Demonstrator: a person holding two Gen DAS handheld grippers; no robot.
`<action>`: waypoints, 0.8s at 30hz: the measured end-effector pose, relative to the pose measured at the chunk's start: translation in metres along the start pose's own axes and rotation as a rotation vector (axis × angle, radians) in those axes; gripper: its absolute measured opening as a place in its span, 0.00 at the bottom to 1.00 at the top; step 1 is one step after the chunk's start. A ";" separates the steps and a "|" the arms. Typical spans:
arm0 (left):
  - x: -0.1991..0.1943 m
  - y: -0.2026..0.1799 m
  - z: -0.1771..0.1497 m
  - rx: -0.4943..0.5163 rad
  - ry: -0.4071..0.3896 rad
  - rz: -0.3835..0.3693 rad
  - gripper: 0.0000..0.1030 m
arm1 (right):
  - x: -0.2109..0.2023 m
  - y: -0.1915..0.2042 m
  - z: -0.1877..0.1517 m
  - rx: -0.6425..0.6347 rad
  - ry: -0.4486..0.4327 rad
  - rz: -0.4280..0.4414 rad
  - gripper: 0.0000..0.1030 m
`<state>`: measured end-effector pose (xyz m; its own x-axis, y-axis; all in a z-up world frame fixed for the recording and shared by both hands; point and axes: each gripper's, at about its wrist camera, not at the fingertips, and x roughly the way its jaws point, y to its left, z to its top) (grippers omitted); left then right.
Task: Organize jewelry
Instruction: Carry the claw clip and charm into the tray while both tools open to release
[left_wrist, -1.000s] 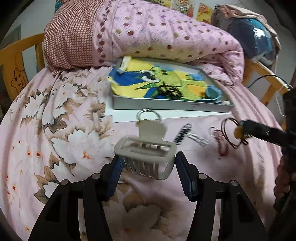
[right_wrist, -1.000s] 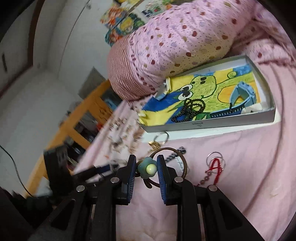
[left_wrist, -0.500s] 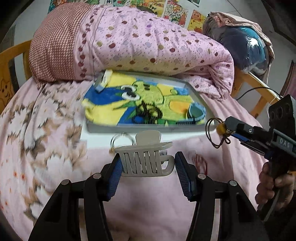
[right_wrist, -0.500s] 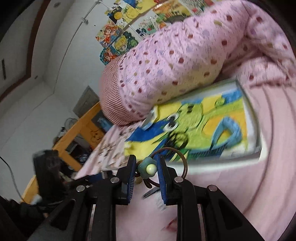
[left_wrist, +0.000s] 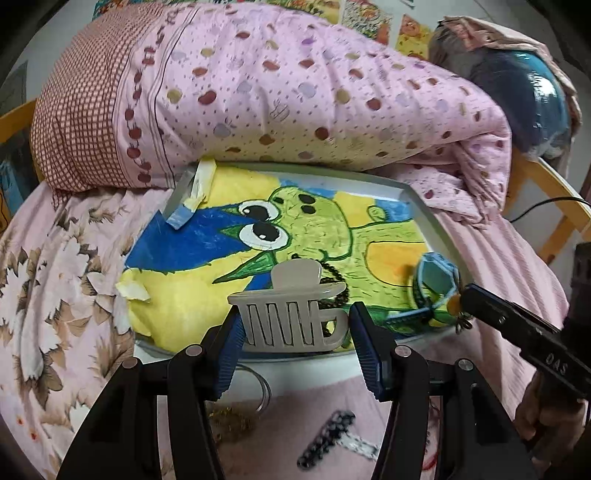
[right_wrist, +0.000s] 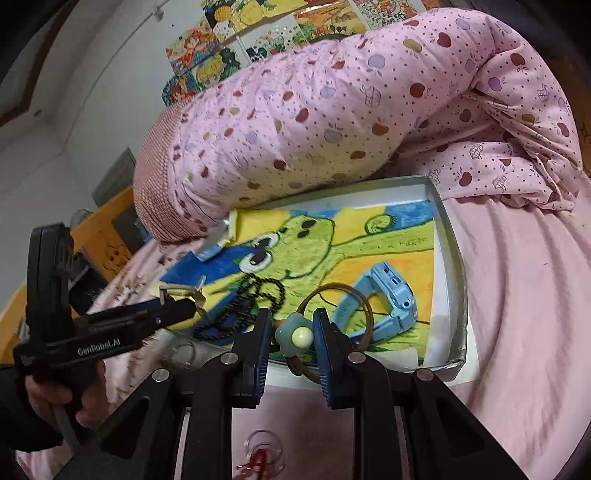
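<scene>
My left gripper (left_wrist: 295, 332) is shut on a beige claw hair clip (left_wrist: 291, 317) and holds it over the near edge of the shallow grey box (left_wrist: 413, 195), which is lined with a frog drawing. My right gripper (right_wrist: 291, 339) is shut on a hair tie with a teal flower and a brown loop (right_wrist: 295, 334), above the box's near edge (right_wrist: 456, 363). In the box lie a black bead necklace (right_wrist: 255, 295) and a blue watch (right_wrist: 388, 299). The right gripper also shows at the right of the left wrist view (left_wrist: 509, 321).
A rolled pink dotted quilt (left_wrist: 295, 92) lies behind the box. On the pink sheet before the box lie a key ring (left_wrist: 258, 387), a black and white hair pin (left_wrist: 332, 435) and a red charm on rings (right_wrist: 258, 458). Yellow wooden bed rail (left_wrist: 554, 195) at right.
Both grippers moved forward from the loose items on the sheet to the box, carrying the hair clip and the hair tie; the box now looks much nearer.
</scene>
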<state>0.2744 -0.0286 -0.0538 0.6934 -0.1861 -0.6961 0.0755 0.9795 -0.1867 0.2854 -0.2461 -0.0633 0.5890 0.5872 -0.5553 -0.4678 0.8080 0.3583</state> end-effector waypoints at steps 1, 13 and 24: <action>0.003 0.001 0.001 -0.003 0.006 0.004 0.49 | 0.004 0.000 -0.002 -0.011 0.011 -0.018 0.21; 0.025 0.011 0.001 -0.040 0.065 0.007 0.49 | 0.014 0.003 -0.003 -0.072 0.012 -0.125 0.21; 0.014 0.024 0.001 -0.130 0.078 -0.005 0.65 | -0.003 0.004 0.009 -0.081 -0.055 -0.181 0.55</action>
<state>0.2866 -0.0078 -0.0672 0.6351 -0.2012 -0.7458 -0.0181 0.9613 -0.2747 0.2881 -0.2440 -0.0536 0.7024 0.4361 -0.5625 -0.4008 0.8954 0.1937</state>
